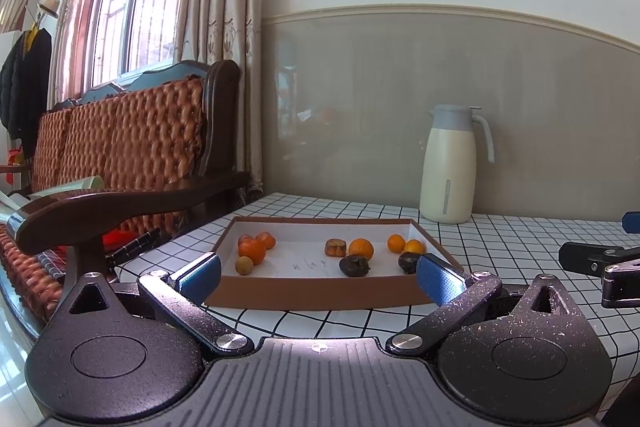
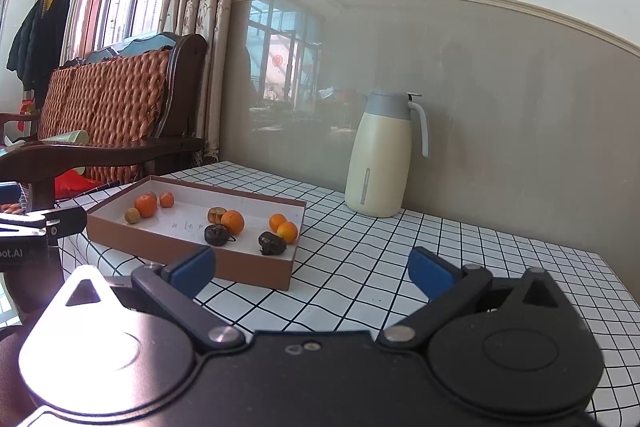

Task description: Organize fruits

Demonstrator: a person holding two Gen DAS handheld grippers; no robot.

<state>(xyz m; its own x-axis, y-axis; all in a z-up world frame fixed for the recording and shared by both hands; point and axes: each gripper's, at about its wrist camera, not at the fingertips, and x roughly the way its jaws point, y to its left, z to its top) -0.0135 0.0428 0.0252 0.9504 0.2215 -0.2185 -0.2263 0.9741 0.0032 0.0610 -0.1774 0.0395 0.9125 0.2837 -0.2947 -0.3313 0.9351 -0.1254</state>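
Note:
A shallow brown box (image 1: 312,289) with a white inside sits on the checked table; it also shows in the right wrist view (image 2: 192,259). Inside lie several fruits: oranges (image 1: 361,249) (image 2: 233,221), a small yellowish fruit (image 1: 244,265) (image 2: 132,215), and dark shrivelled fruits (image 1: 354,265) (image 2: 272,242). My left gripper (image 1: 318,277) is open and empty, just in front of the box. My right gripper (image 2: 312,273) is open and empty, to the right of the box, above the tablecloth.
A cream thermos jug (image 1: 450,165) (image 2: 380,157) stands at the back by the wall. A wooden sofa with woven cushions (image 1: 120,155) stands left of the table. The white checked tablecloth (image 2: 460,259) spreads to the right of the box.

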